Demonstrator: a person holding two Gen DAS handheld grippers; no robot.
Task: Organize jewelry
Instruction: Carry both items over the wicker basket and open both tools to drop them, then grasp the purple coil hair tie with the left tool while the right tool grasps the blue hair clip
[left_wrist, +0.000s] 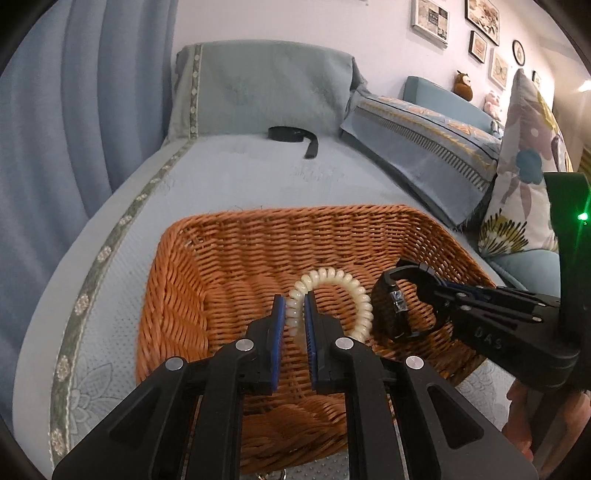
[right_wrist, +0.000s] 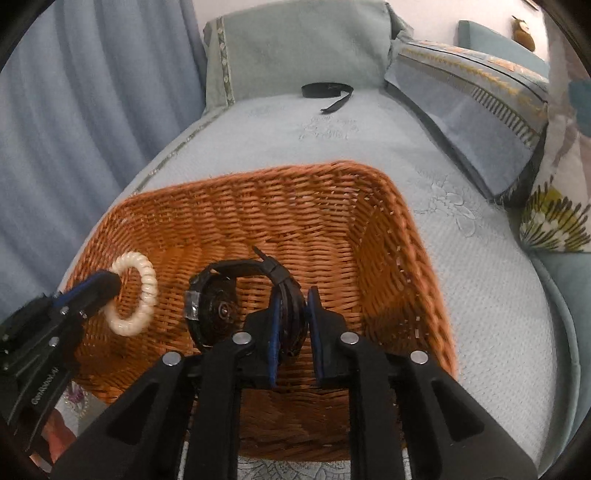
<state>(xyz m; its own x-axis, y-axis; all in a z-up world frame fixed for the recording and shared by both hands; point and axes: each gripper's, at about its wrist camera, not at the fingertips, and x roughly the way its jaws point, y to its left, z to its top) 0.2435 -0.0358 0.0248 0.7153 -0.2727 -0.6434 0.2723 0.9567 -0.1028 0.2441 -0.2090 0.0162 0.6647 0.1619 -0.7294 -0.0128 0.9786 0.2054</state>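
An orange wicker basket (left_wrist: 229, 251) (right_wrist: 406, 236) stands on the blue sofa seat. My left gripper (left_wrist: 295, 299) is shut on a cream spiral bracelet (left_wrist: 351, 284) and holds it over the basket's inside; the bracelet also shows in the right wrist view (right_wrist: 147, 284), pinched by the left gripper (right_wrist: 107, 286). My right gripper (right_wrist: 291, 295) is shut on the strap of a black wristwatch (right_wrist: 218, 306), held over the basket's middle. In the left wrist view the watch (left_wrist: 391, 299) hangs from the right gripper (left_wrist: 432, 284) at the basket's right side.
A black strap or band (left_wrist: 291, 134) (right_wrist: 327, 90) lies on the seat by the backrest. Patterned cushions (left_wrist: 424, 144) (right_wrist: 480, 107) lean at the right. A blue curtain (left_wrist: 74, 110) hangs at the left. Framed pictures hang on the wall.
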